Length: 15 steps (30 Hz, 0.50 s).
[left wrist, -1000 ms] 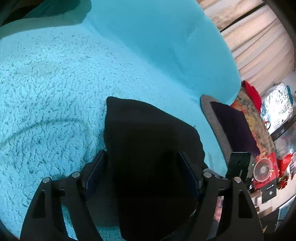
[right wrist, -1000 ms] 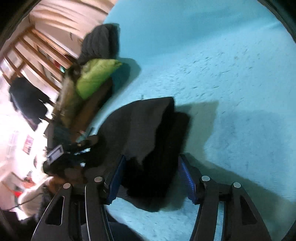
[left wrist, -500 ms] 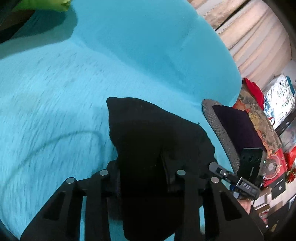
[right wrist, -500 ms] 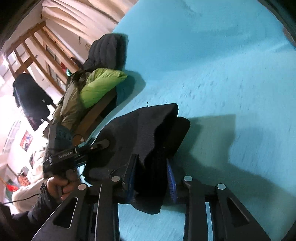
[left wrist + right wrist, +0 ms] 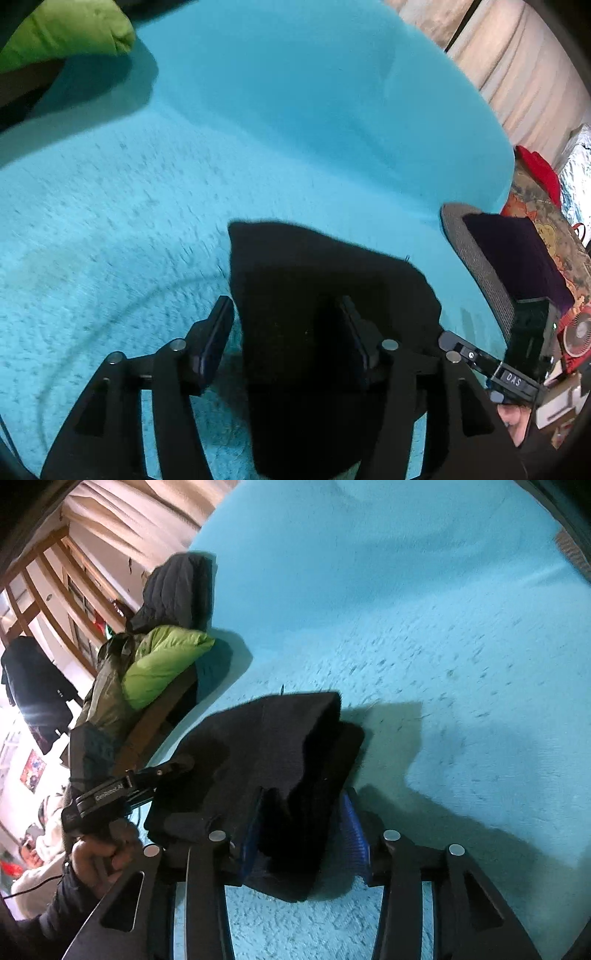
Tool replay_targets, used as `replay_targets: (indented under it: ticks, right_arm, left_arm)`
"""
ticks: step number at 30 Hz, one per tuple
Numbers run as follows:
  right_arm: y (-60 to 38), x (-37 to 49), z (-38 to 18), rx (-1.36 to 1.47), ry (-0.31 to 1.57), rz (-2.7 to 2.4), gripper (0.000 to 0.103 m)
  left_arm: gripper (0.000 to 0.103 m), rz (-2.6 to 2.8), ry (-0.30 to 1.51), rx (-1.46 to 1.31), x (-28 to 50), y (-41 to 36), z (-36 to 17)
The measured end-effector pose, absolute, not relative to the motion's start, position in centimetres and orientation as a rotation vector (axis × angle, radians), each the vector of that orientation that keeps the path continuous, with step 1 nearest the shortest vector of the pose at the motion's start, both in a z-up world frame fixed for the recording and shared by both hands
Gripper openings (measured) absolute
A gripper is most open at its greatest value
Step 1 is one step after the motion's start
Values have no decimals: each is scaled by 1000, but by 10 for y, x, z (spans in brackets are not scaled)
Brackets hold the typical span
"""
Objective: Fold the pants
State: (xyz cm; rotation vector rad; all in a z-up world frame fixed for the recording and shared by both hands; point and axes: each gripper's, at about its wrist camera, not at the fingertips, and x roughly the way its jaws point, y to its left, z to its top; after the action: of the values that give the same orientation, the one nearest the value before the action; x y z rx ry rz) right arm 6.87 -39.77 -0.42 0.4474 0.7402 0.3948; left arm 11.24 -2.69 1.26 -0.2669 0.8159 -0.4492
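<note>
Jaws first: your left gripper (image 5: 286, 314) stands partly parted, and its jaws have just been opening after a squeeze. The folded black pants (image 5: 325, 295) lie between them, but a gap of turquoise blanket (image 5: 110, 221) shows between the left finger (image 5: 214, 332) and the cloth edge, so that side is released; the other finger lies over the dark fabric, and whether it presses there you cannot tell. Your right gripper (image 5: 304, 816) has also just been widening. The blue pad (image 5: 354, 827) on the right stands clear of the pants (image 5: 280, 746), while the one on the left sits right against the hanging fold; the cloth looks loose between them rather than pinched.

Both grippers point downward at a slant over the blanket, working opposite ends of the same bundle. The pants lie folded in a thick stack on the blanket, near its front edge. In the right wrist view your left hand (image 5: 99, 853) wraps the other gripper's handle, dark sleeve (image 5: 55, 904) below it. Beyond the blanket a green jacket (image 5: 162, 664) lies bunched on the pile at the side.
</note>
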Motion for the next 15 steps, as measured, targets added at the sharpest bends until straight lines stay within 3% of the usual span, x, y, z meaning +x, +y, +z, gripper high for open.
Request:
replay_targets:
  ticks: [8,10,15]
  right_arm:
    - [-367,4,26,205,714,98,43]
    - [-357,-12,36,185,728,43,44]
    - [-327,-44,48,130,719,33,49]
  left_arm:
    - [90,-410,701,-116,68,-40,37]
    - [103,-412,716,-65,60,-52,34]
    - [103,-386,723,52,39,-68,30]
